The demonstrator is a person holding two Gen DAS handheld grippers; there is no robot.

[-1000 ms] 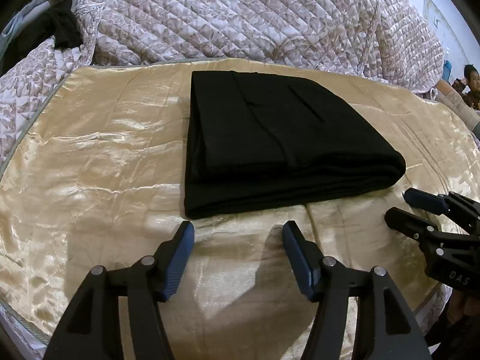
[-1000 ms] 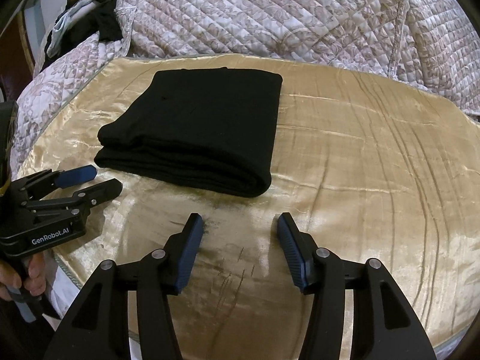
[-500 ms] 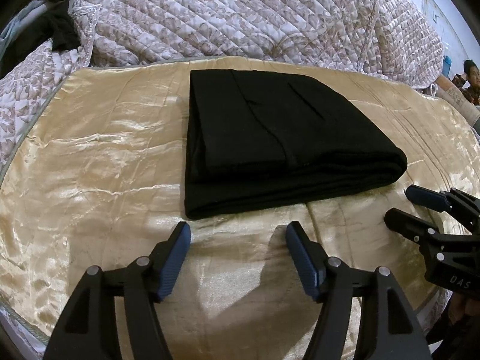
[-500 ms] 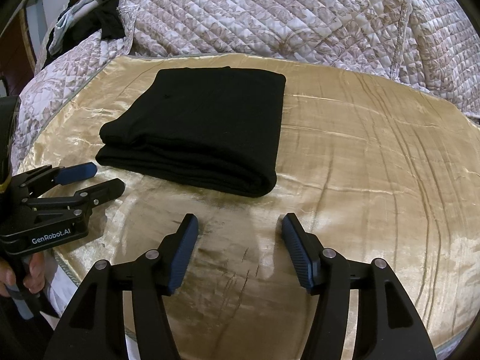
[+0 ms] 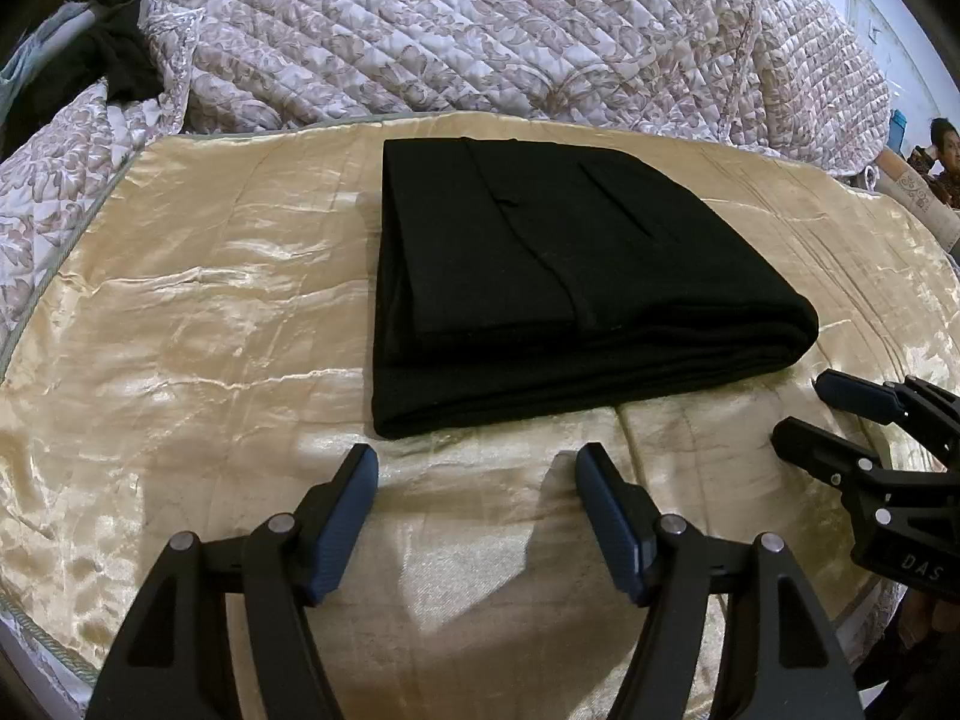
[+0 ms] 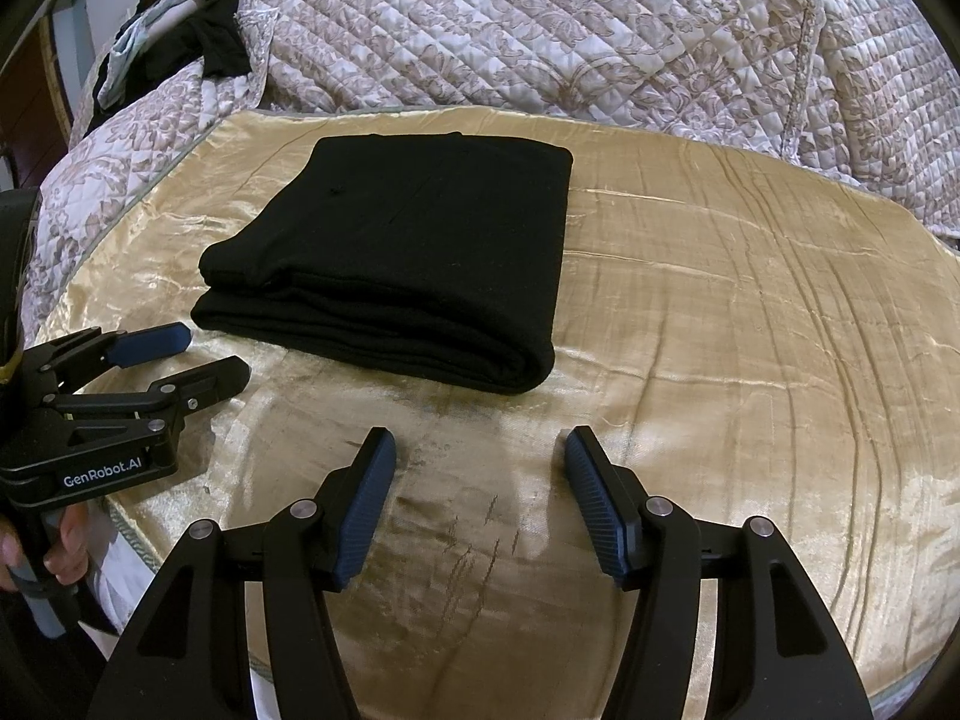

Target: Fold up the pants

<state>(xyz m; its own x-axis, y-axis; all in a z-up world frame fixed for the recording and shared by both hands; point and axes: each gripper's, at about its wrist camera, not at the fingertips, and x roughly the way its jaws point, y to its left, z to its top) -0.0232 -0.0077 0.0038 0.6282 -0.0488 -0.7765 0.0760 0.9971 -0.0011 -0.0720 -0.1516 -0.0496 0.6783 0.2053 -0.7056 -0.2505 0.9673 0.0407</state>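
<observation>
The black pants lie folded into a thick rectangle on the gold satin cover. My left gripper hovers open just short of the pants' near edge, with nothing between its fingers. My right gripper shows at the right edge of that view, beside the pants' rounded fold. In the right wrist view the pants sit up and to the left of my right gripper, which is open and empty over bare satin. My left gripper is open at the left, near the pants' corner.
A quilted floral bedspread is bunched up behind the gold cover. Dark clothes lie heaped at the far left corner. A hand grips the left tool's handle. A person sits far off at the right. The bed's edge runs below both grippers.
Both grippers' jaws have spread a little wider. The pants and both hands have stayed where they were.
</observation>
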